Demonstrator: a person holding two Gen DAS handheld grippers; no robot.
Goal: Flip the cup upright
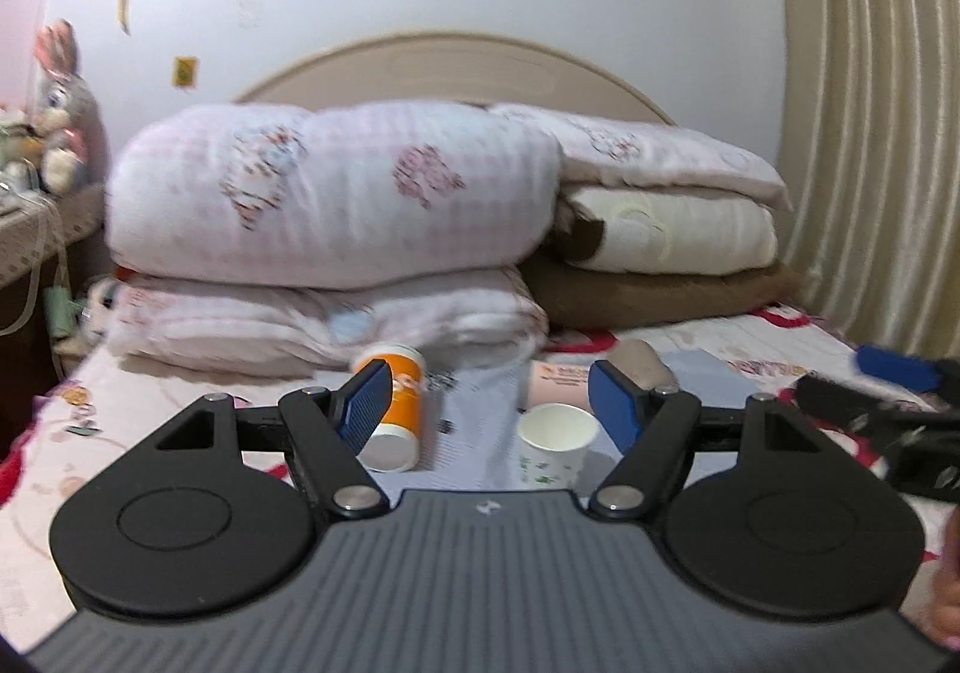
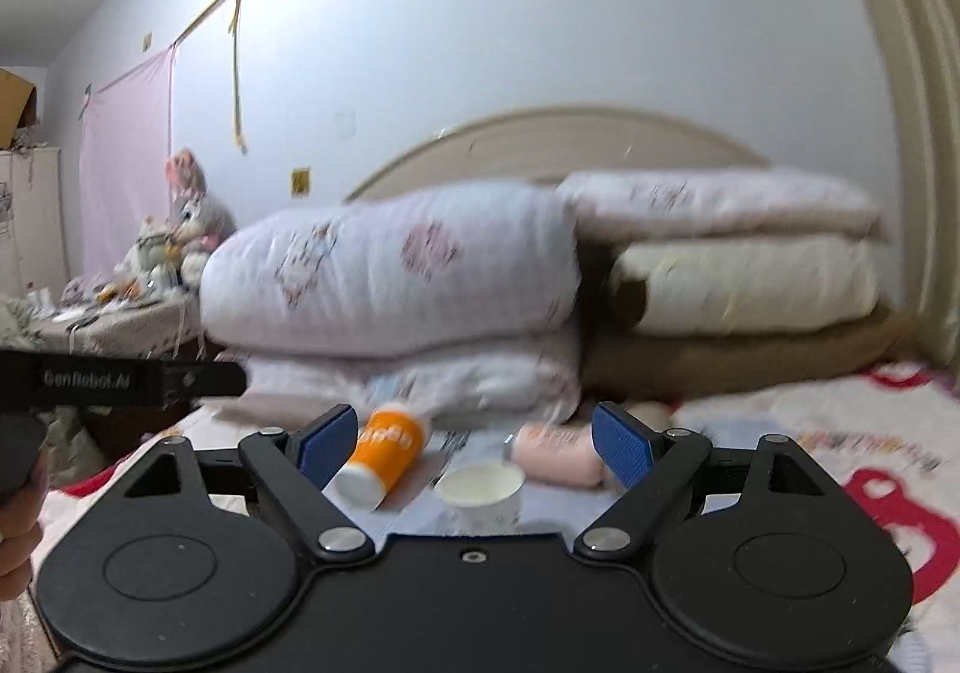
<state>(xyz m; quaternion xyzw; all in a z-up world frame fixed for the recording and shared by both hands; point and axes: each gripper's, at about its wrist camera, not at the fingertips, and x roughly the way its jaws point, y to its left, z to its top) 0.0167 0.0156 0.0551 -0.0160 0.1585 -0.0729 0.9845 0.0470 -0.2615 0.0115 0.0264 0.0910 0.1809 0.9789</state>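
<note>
White cup (image 1: pixel 555 448) stands upright on the bed (image 1: pixel 750 367), so I judge flipping done, while left gripper (image 1: pixel 489 403) and right gripper (image 2: pixel 474 442) gape empty.

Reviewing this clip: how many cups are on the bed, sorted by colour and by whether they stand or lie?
White cup, standing upright, mouth up: 1
Orange cup, lying on its side: 1
Pink cup, lying on its side: 1
Total: 3 cups, none held by either gripper.
</note>
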